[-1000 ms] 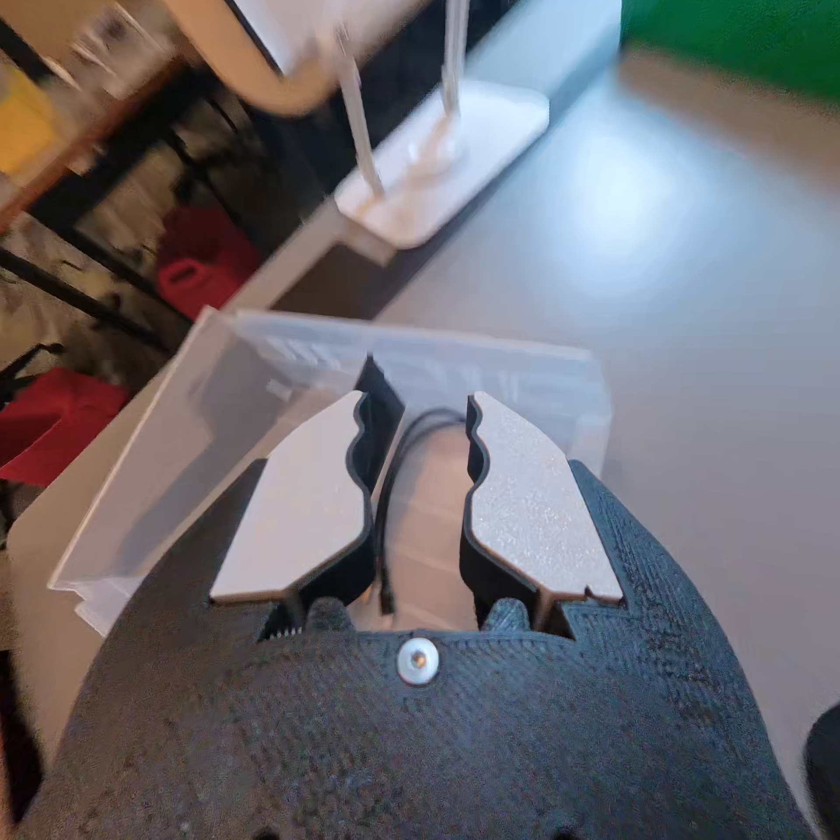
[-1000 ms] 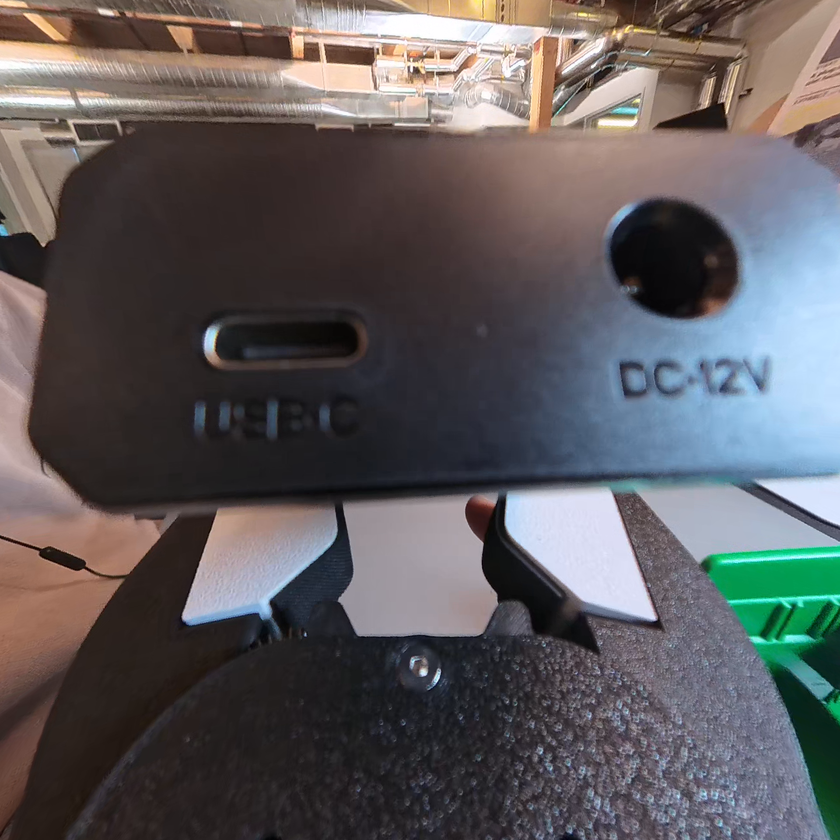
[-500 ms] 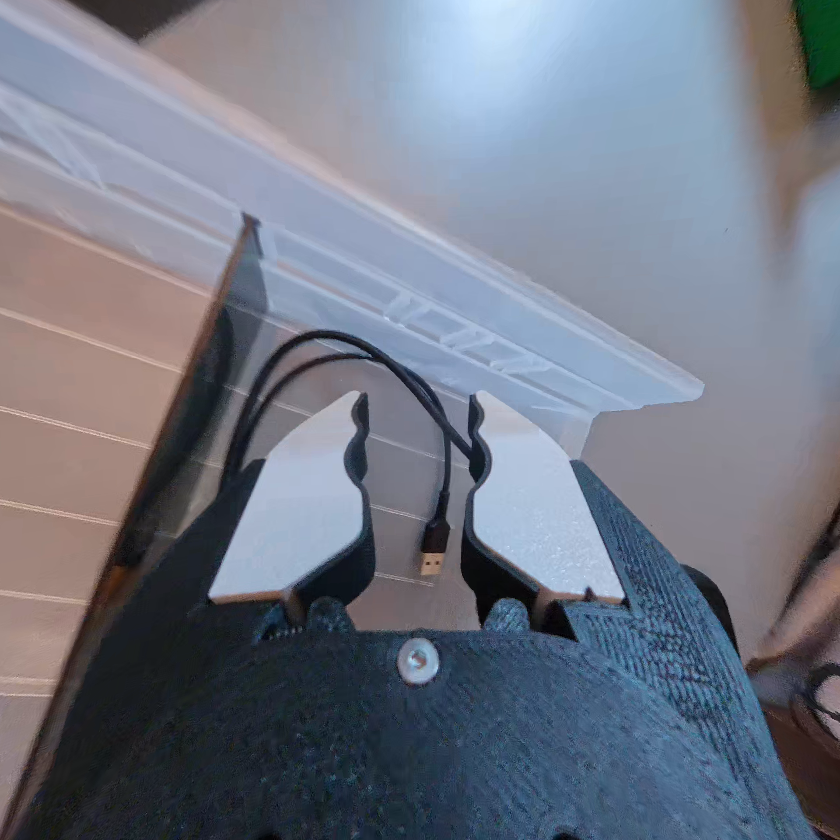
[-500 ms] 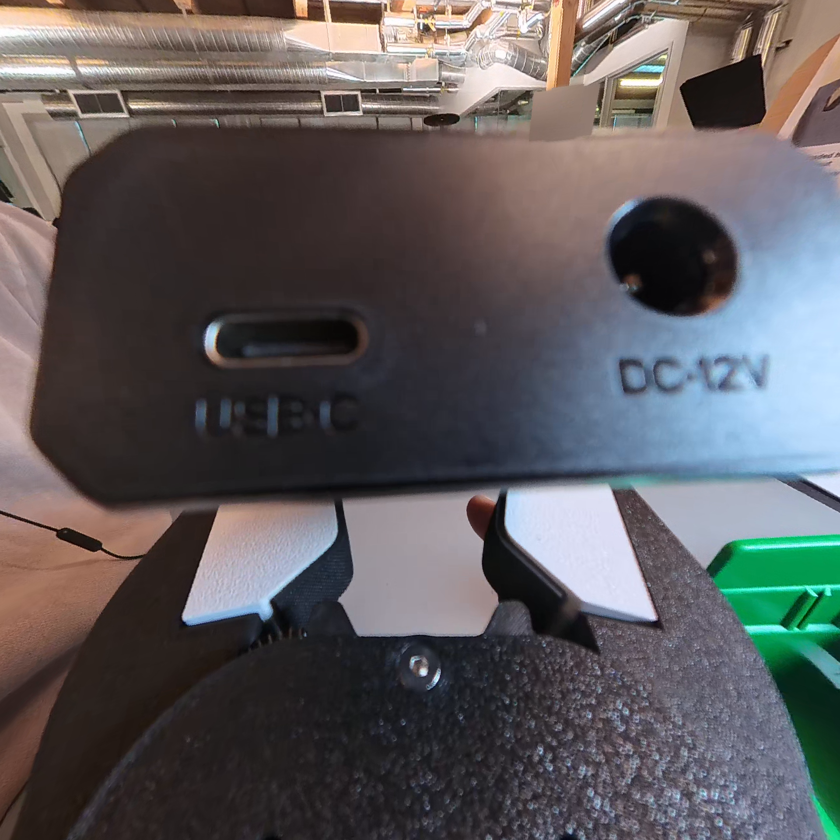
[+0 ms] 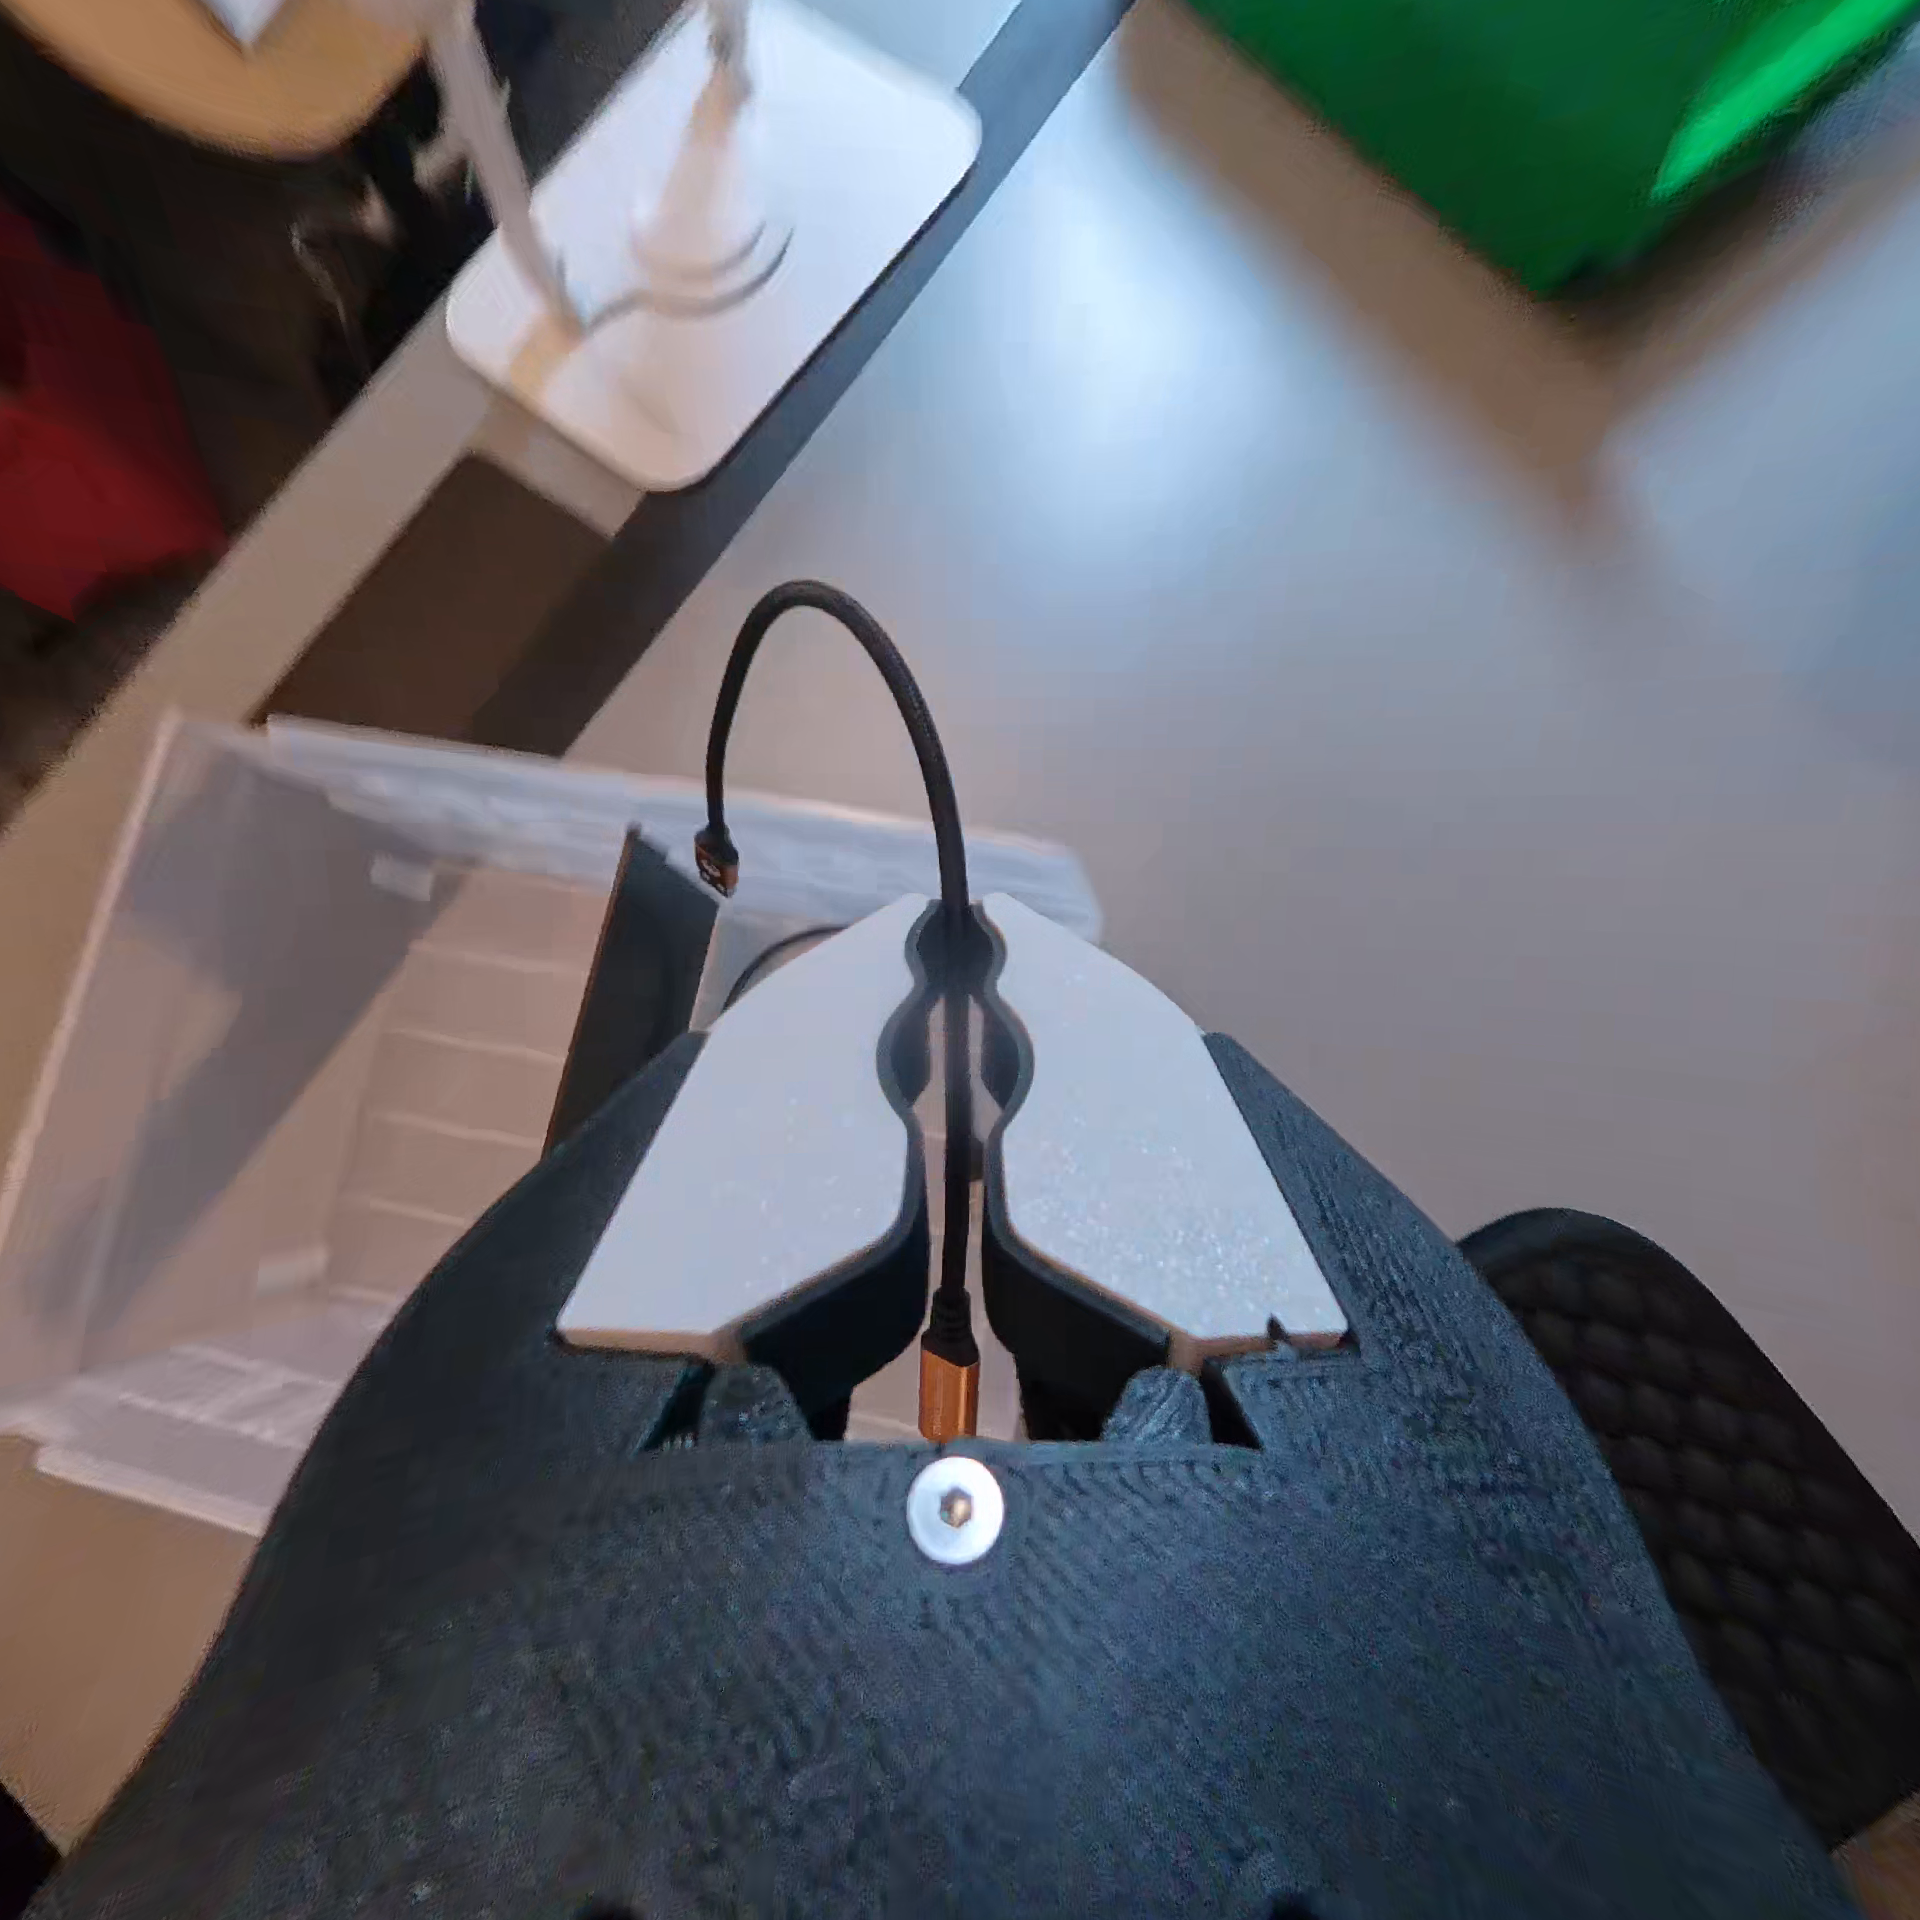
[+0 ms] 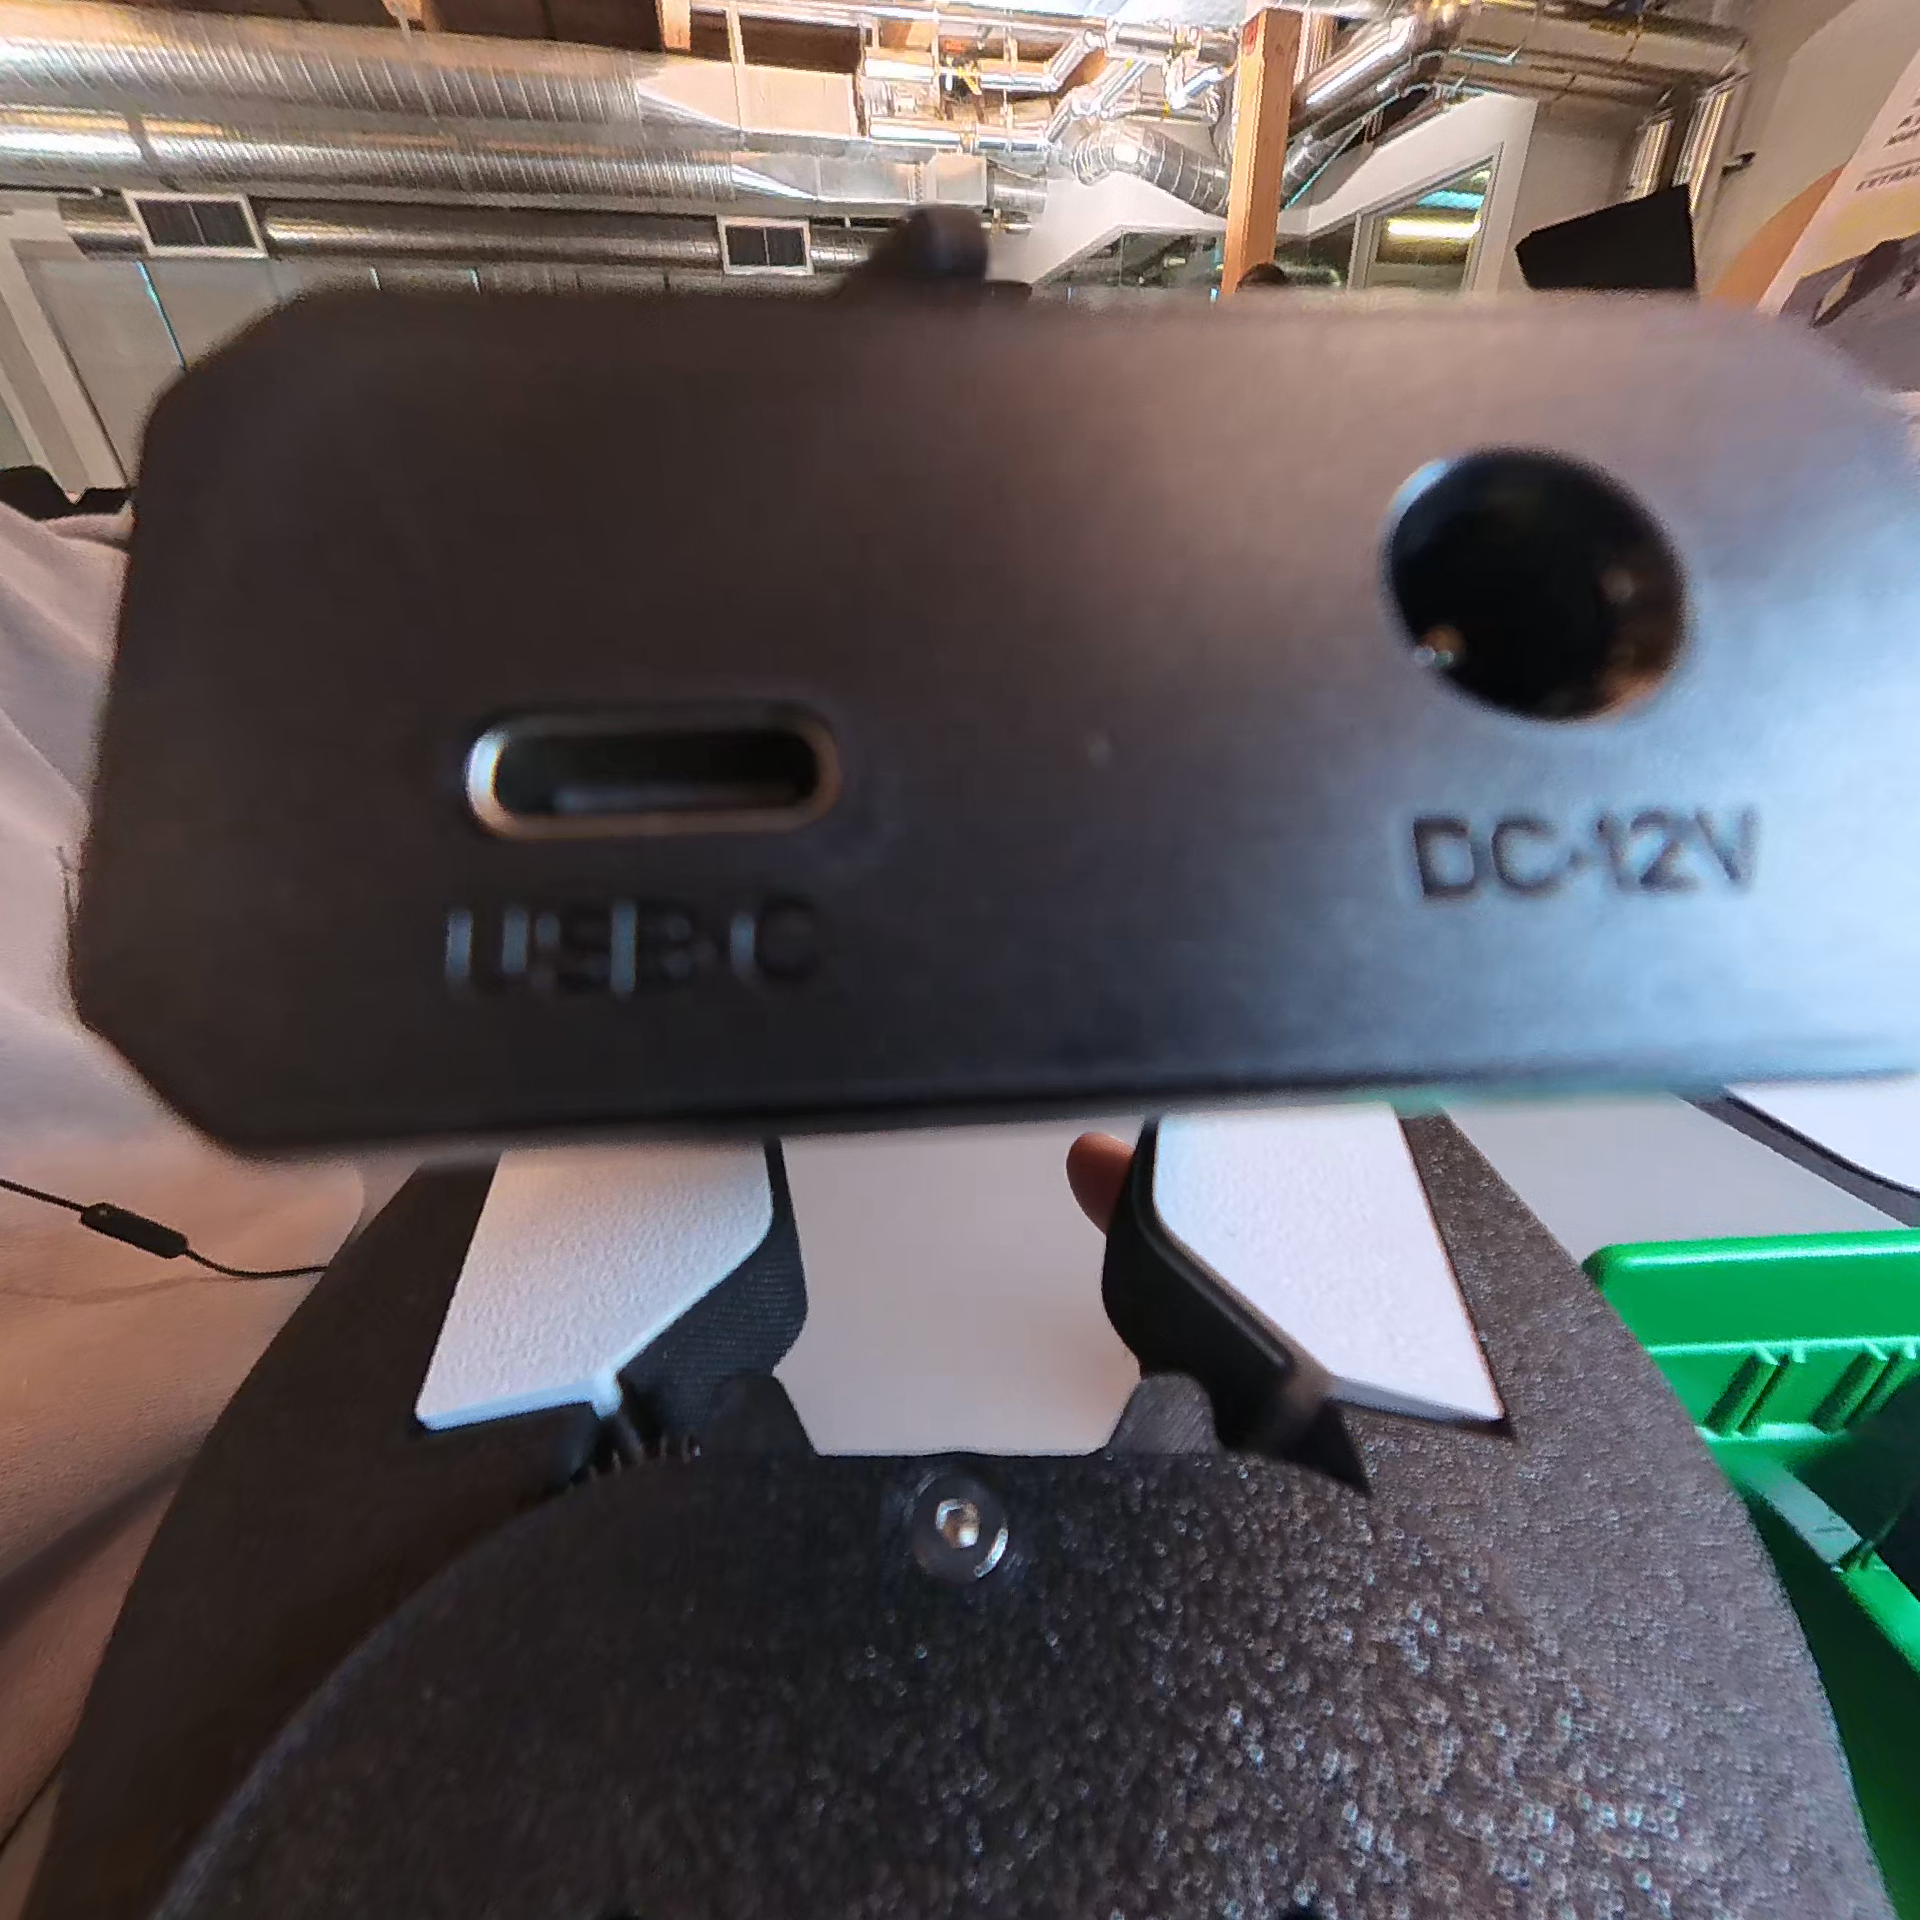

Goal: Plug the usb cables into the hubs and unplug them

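My left gripper [image 5: 951,920] is shut on a black braided usb cable [image 5: 831,613]. The cable runs down between the fingers to a copper-coloured plug [image 5: 945,1392] near their base. Its free end arcs up from the fingertips and hangs down to a second plug [image 5: 717,862] over the clear bin. My right gripper [image 6: 961,1153] holds a black hub [image 6: 1039,644] close to the camera, with its end face towards me. That face has an oval port [image 6: 655,774] and a round socket [image 6: 1538,597]. The hub hides the right fingertips.
A clear plastic bin [image 5: 260,935] stands on the grey table [image 5: 1351,727] at the left, with a dark panel inside it. A white stand base [image 5: 717,260] sits behind it. A green bin [image 5: 1558,125] is at the far right, also in the right wrist view [image 6: 1766,1351]. A person's fingertip [image 6: 1101,1174] shows under the hub. Across from one pair of fingers to the other is roughly 30 cm.
My left gripper has shut on the cable and lifted it out of the clear bin. The right gripper keeps the hub in place and has shifted only slightly.
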`<action>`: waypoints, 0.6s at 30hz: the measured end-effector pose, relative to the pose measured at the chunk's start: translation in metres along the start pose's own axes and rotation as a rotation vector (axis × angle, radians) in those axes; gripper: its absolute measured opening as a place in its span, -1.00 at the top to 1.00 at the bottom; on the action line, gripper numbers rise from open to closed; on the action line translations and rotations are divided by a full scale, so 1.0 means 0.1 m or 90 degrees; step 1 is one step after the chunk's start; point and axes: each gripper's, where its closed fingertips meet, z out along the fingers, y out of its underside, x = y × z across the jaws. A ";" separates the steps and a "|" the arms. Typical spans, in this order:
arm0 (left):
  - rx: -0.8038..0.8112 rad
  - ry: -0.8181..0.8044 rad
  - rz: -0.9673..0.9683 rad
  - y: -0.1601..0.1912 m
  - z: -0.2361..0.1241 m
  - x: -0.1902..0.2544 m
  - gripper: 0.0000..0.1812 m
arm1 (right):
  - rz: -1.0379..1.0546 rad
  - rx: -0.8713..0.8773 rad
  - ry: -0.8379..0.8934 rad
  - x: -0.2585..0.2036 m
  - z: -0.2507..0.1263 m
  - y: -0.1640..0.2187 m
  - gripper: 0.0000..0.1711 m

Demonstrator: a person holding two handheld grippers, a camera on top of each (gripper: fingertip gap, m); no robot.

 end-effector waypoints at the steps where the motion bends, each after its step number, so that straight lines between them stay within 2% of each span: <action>1: 0.023 0.012 0.037 -0.10 -0.07 0.17 0.95 | -0.002 0.003 0.002 0.00 -0.01 -0.02 0.18; 3: 0.058 0.053 0.113 -0.22 -0.11 0.60 0.95 | -0.010 0.009 0.009 0.00 -0.03 -0.06 0.17; 5: 0.058 0.094 0.188 -0.19 -0.02 1.04 0.95 | -0.018 0.014 0.020 0.02 -0.06 -0.10 0.18; 7: 0.055 0.159 0.263 -0.03 0.17 1.51 0.95 | -0.020 0.018 0.032 0.06 -0.10 -0.13 0.18; 11: -0.002 0.289 0.296 0.51 0.62 2.17 0.95 | -0.017 0.015 0.058 0.17 -0.18 -0.11 0.18; 13: -0.039 0.343 0.299 0.77 0.72 2.34 0.95 | -0.012 0.009 0.065 0.21 -0.21 -0.08 0.18; 15: -0.058 0.390 0.282 0.88 0.66 2.41 0.83 | -0.010 0.003 0.069 0.23 -0.23 -0.05 0.17; 18: -0.028 0.402 0.196 0.73 0.52 2.32 0.79 | -0.004 -0.001 0.067 0.25 -0.22 -0.03 0.17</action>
